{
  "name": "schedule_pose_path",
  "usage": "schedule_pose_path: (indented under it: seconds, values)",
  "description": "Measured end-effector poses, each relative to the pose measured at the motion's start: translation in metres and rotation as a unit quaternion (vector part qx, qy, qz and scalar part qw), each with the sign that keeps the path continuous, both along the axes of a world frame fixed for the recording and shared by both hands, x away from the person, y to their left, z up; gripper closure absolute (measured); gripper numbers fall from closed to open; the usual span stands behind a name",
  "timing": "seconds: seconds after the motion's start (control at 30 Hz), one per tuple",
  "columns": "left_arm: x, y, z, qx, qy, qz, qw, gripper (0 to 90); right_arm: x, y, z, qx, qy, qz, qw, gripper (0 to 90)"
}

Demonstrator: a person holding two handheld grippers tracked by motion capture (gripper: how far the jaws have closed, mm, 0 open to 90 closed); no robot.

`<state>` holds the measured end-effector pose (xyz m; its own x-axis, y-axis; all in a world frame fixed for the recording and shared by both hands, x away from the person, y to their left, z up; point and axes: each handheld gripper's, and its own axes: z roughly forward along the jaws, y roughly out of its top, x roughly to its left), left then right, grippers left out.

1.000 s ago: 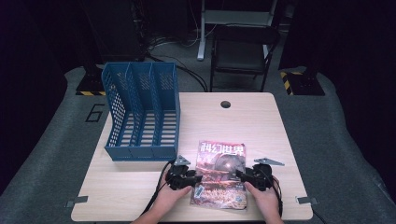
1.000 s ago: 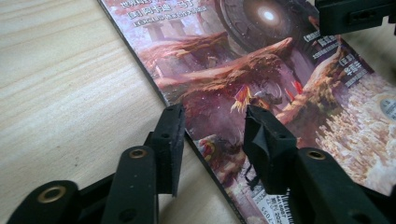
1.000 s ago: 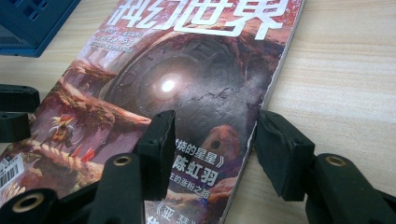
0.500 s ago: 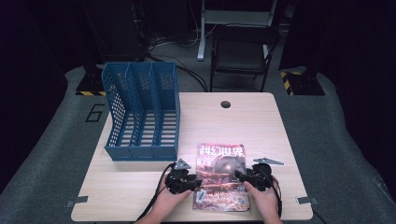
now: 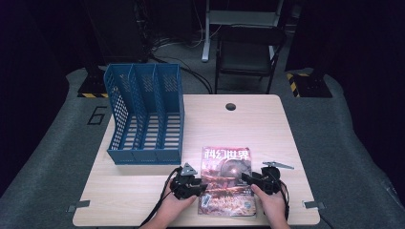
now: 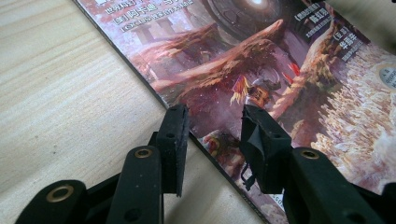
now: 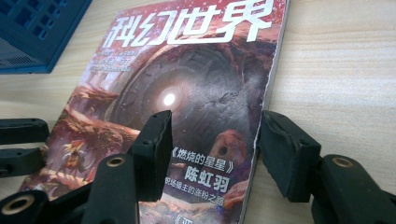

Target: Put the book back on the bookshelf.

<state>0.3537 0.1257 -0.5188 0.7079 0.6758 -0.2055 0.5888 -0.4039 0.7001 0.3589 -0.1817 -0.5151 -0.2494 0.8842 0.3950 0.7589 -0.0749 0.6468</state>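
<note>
A magazine (image 5: 227,179) with a reddish science-fiction cover (image 7: 187,79) lies flat near the table's front edge. My left gripper (image 5: 197,187) sits at its left edge, open. One jaw is over the bare wood and the other over the cover (image 6: 261,56), and the left gripper (image 6: 212,126) pinches nothing. My right gripper (image 5: 250,179) is at the magazine's right edge. The right gripper (image 7: 215,123) has just been closing its jaws a little. It is still open, with the page edge lying between the jaws and not pressed. The left gripper's jaws (image 7: 18,144) appear at the far side of the cover.
A blue three-slot file rack (image 5: 145,114) stands upright at the table's back left, its base corner (image 7: 32,28) close to the magazine's top. A round cable hole (image 5: 231,106) lies at the back centre. A black chair (image 5: 248,52) stands behind the wooden table (image 5: 267,129).
</note>
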Motion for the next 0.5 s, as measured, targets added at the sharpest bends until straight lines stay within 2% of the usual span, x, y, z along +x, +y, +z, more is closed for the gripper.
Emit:
schedule_pose_path:
  seconds: [0.17,0.2,0.27,0.33,0.5]
  values:
    - [0.0,0.0,0.0,0.006,-0.002,-0.005,1.0,61.5,-0.003,-0.001,0.003,0.013,-0.004,-0.002,0.9999,45.3]
    - [-0.001,0.0,0.0,0.006,-0.004,-0.002,1.0,61.5,-0.003,-0.002,0.005,0.014,-0.013,0.0,0.9998,45.8]
    - [-0.001,0.0,0.0,0.006,-0.005,-0.004,1.0,61.4,-0.005,-0.004,0.009,0.027,-0.028,0.005,0.9992,46.4]
    - [-0.001,-0.001,0.0,0.006,-0.006,-0.004,1.0,61.4,-0.007,-0.005,0.012,0.049,-0.028,0.007,0.9984,46.4]
    - [-0.001,-0.001,0.0,0.011,-0.008,-0.004,0.9999,61.4,-0.007,-0.005,0.011,0.046,-0.03,0.007,0.9985,43.7]
